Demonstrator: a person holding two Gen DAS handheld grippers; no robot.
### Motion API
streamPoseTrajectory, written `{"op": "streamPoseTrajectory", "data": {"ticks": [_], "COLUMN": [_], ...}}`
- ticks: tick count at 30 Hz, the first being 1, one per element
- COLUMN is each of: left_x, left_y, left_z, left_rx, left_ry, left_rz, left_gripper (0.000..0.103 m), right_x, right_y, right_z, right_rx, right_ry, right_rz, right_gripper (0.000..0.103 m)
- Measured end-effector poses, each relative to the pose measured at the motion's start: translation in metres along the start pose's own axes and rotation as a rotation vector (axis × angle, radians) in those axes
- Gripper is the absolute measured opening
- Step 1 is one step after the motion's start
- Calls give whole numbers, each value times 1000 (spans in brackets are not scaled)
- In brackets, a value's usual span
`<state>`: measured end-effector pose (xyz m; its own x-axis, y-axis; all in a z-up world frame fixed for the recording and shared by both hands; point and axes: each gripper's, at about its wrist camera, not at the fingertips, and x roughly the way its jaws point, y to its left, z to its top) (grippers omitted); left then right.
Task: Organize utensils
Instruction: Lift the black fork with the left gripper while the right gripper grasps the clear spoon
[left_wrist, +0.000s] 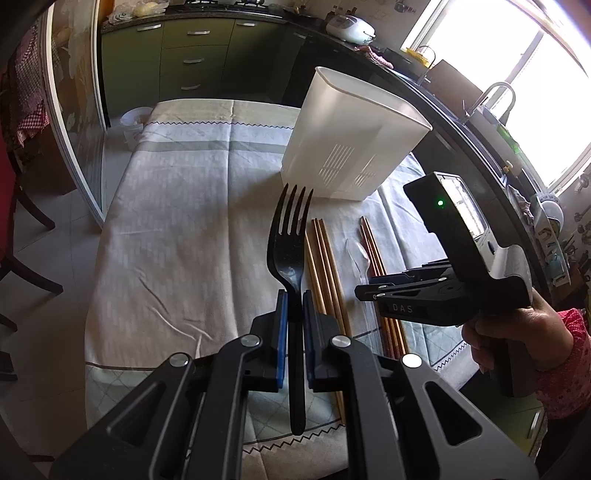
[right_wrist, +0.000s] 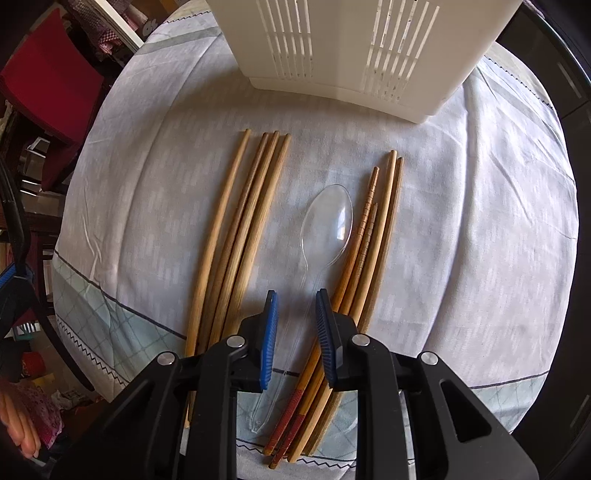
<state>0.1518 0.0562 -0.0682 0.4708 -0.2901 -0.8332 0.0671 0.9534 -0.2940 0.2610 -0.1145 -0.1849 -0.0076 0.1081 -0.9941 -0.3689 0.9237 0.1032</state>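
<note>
White holder (right_wrist: 351, 55) ahead, chopsticks (right_wrist: 236, 236) flanking clear spoon (right_wrist: 325, 225), bare cloth (left_wrist: 184, 221) left

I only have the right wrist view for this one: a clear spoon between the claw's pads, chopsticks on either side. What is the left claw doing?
Observer: The left claw is shut on a black fork, gripping its handle.
Operator: Which way does the fork point?
Observer: Tines forward, toward the white holder.
Operator: Anything in that holder? I see only its base.
Observer: Nothing sticks out above its open rim; the inside cannot be seen.
</note>
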Motion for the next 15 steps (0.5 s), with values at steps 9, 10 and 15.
{"op": "streamPoseTrajectory", "data": {"ticks": [9, 10, 15], "left_x": [-2, -2, -2], "left_y": [-6, -7, -11], "left_z": [-1, -1, 1], "left_rx": [19, 19, 23], "left_ry": [-5, -4, -8], "left_rz": [2, 1, 15], "left_gripper": [8, 8, 8], "right_x": [7, 7, 9], "right_y": [21, 24, 25], "right_z": [7, 6, 4], "right_rx": [-11, -19, 1], "right_ry": [-54, -66, -103], "right_rz": [-61, -69, -31], "right_gripper": [13, 12, 10]}}
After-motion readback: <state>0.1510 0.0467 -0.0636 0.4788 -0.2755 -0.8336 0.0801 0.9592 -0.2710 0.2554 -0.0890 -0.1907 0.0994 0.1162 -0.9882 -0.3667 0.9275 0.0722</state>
